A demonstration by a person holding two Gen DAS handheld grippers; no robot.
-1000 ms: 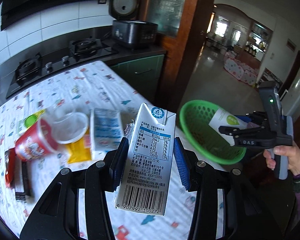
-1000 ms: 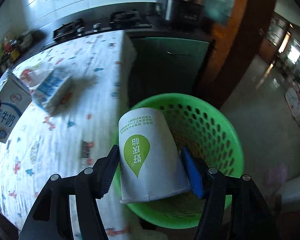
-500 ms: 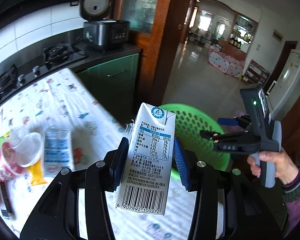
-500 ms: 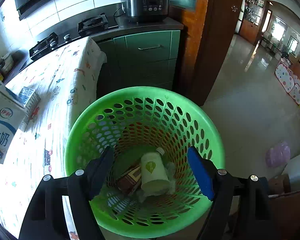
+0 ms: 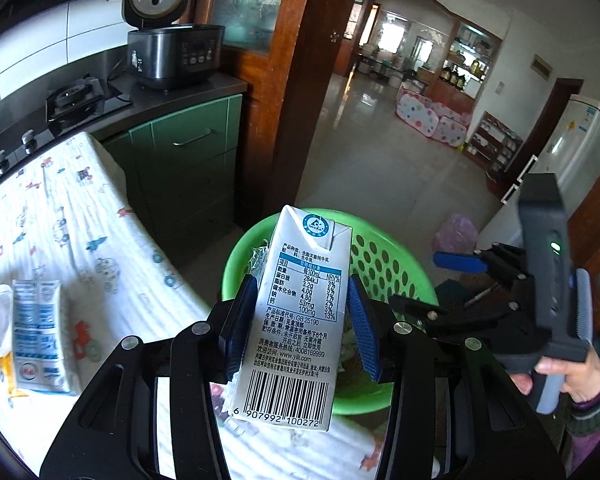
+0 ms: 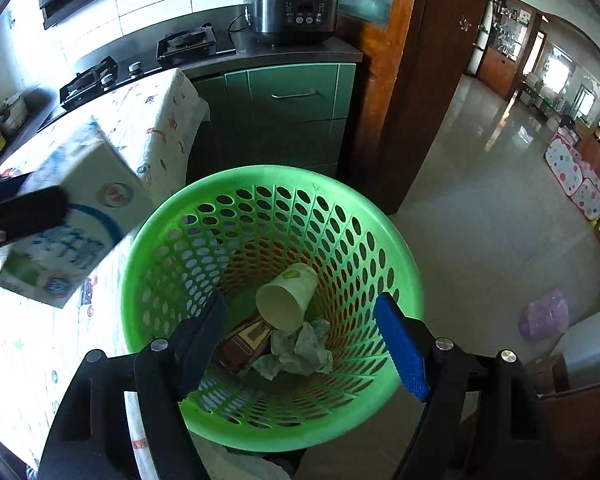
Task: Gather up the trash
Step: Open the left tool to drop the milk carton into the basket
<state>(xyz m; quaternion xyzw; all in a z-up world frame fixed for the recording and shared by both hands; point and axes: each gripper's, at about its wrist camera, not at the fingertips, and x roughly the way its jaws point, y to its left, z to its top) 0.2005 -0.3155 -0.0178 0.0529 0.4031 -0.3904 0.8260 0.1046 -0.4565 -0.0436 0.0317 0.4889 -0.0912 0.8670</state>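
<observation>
Two milk cartons [image 5: 296,316], one paper cup [image 6: 286,296], one basket [image 6: 396,240]

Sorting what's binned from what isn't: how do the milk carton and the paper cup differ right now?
The milk carton is clamped upright in the left gripper, above the basket's rim; the paper cup lies on its side at the bottom of the green basket, held by nothing. The carton is a box with printed panels; the cup is round and open-mouthed. Both are mostly white.

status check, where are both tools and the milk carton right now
Left tool shut on milk carton, beside green basket. Right tool open over basket, just released; paper cup inside. Nothing in the way.
</observation>
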